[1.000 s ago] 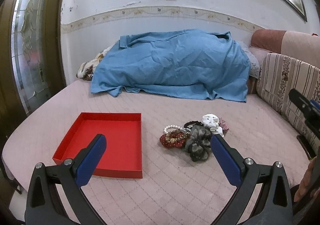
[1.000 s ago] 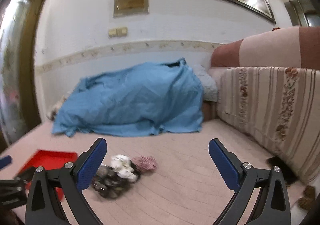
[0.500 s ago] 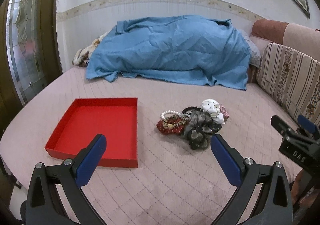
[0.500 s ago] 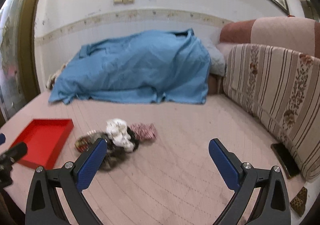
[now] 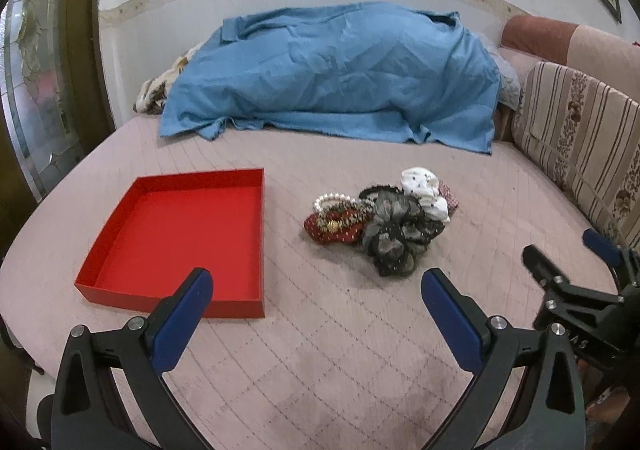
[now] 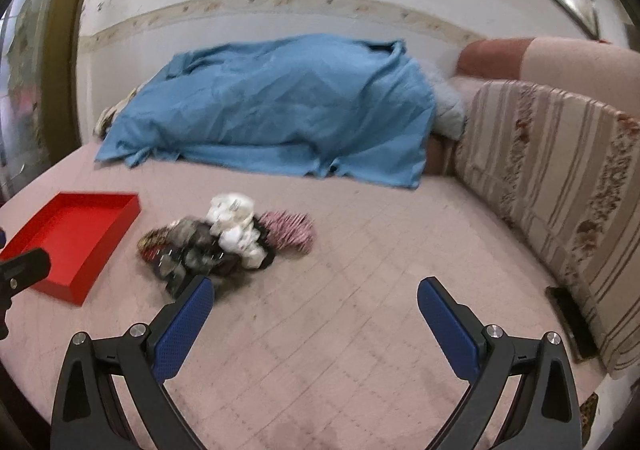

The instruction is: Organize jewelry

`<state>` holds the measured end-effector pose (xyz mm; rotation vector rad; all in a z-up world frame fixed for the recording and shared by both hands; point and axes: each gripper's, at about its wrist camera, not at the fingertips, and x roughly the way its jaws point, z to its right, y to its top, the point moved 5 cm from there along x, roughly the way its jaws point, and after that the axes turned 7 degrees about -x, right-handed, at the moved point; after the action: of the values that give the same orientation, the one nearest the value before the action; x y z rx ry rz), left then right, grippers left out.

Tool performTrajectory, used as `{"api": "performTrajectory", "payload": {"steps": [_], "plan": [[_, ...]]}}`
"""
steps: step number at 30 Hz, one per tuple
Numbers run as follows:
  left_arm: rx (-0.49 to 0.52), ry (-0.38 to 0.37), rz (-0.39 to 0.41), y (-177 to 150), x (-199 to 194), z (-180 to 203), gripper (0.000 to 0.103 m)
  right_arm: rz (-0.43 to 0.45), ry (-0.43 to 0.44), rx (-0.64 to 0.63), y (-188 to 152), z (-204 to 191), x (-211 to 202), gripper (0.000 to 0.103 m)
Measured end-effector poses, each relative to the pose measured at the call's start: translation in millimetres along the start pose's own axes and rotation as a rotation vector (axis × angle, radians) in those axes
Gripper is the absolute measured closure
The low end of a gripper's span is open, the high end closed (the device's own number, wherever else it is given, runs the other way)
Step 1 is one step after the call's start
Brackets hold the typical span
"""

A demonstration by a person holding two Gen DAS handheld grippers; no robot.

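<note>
An empty red tray (image 5: 256,250) (image 6: 124,222) lies on the pink quilted bed. To its right sits a heap of accessories: a pearl bracelet (image 5: 328,199), a red and gold scrunchie (image 5: 334,228), a grey-black scrunchie (image 5: 394,238) (image 6: 192,246), a white scrunchie (image 5: 424,190) (image 6: 234,222) and a pink patterned scrunchie (image 6: 290,232). My left gripper (image 5: 316,290) hovers open above the bed, in front of the tray and the heap. My right gripper (image 6: 314,300) is open too, just right of the heap, and shows at the right edge of the left wrist view (image 5: 568,266).
A blue sheet (image 5: 332,70) covers a bulky mound along the back wall. A striped sofa back (image 6: 560,178) borders the bed on the right, with a dark flat object (image 6: 568,314) at its foot. A glazed door (image 5: 36,82) stands at the left.
Both grippers have tilted down and moved in toward the bed. The tray and the heap now sit higher and larger in both views; the right gripper has come nearer the heap.
</note>
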<state>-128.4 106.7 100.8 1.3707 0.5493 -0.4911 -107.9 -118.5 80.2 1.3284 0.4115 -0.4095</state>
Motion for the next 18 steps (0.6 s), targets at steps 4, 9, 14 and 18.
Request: {"api": "performTrajectory", "payload": {"steps": [4, 9, 14, 18], "plan": [[0.006, 0.002, -0.030, -4, 7, 1, 0.000, -0.098, 0.045, 0.007, -12, -3, 17, 0.000], [0.007, 0.004, -0.052, -9, 13, 3, 0.000, -0.157, 0.113, -0.007, -15, -5, 28, 0.000], [0.024, 0.017, -0.068, -8, 20, 1, 0.000, -0.173, 0.153, -0.002, -9, -4, 41, 0.000], [0.025, 0.041, -0.062, -1, 23, -5, 0.000, -0.226, 0.171, 0.031, -6, 4, 63, 0.000]]}}
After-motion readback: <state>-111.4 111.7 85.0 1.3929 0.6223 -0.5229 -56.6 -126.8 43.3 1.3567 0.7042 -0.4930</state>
